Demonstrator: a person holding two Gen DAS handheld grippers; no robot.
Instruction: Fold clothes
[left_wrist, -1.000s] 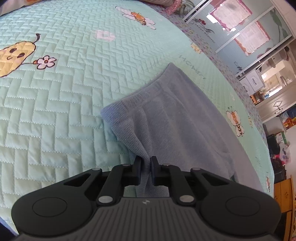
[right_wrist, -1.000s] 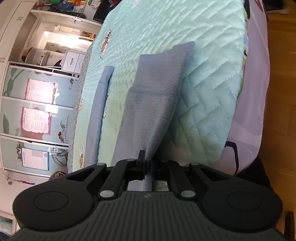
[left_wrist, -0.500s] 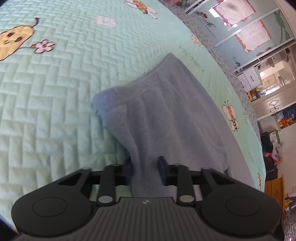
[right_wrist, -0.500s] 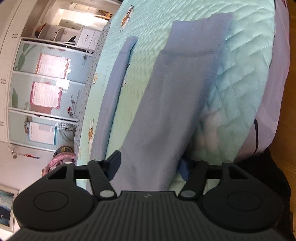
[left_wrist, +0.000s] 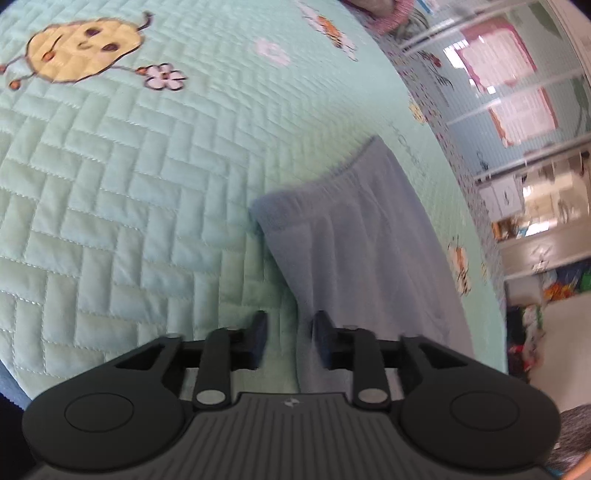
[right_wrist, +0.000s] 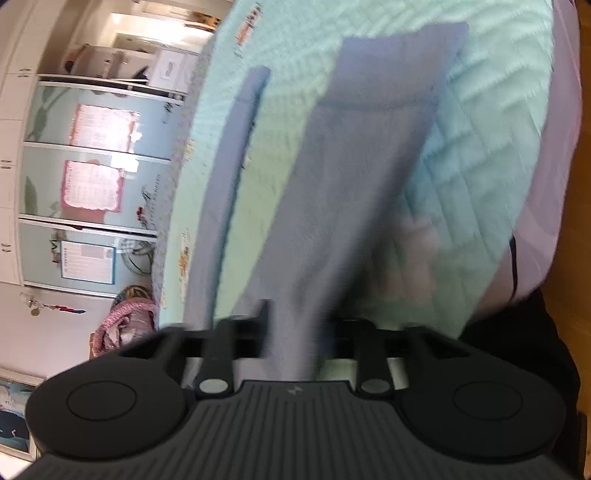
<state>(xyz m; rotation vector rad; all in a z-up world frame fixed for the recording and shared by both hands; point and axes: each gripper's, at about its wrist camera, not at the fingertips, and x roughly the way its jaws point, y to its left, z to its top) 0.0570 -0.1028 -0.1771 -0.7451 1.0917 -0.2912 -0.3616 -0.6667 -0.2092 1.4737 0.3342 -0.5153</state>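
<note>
A grey-blue garment (left_wrist: 365, 236), folded lengthwise, lies flat on the mint quilted bedspread (left_wrist: 140, 206), its ribbed waistband end farthest from me. My left gripper (left_wrist: 290, 338) is open just above the quilt, and the cloth's near edge runs past its right finger (left_wrist: 322, 332). In the blurred right wrist view the same garment (right_wrist: 354, 177) stretches away over the bed. My right gripper (right_wrist: 297, 328) is open, with the cloth's near end lying loosely across the gap between its fingers.
The bed edge with its lilac skirt (right_wrist: 543, 206) drops to a wooden floor on the right. A second grey-blue strip (right_wrist: 229, 177) lies along the bed's far side. Glass-fronted cupboards (right_wrist: 88, 162) and a pink bundle (right_wrist: 122, 325) stand beyond.
Both grippers were shut on the garment a second ago; they opened and let it drop flat onto the quilt. The left gripper has since shifted left off the cloth.
</note>
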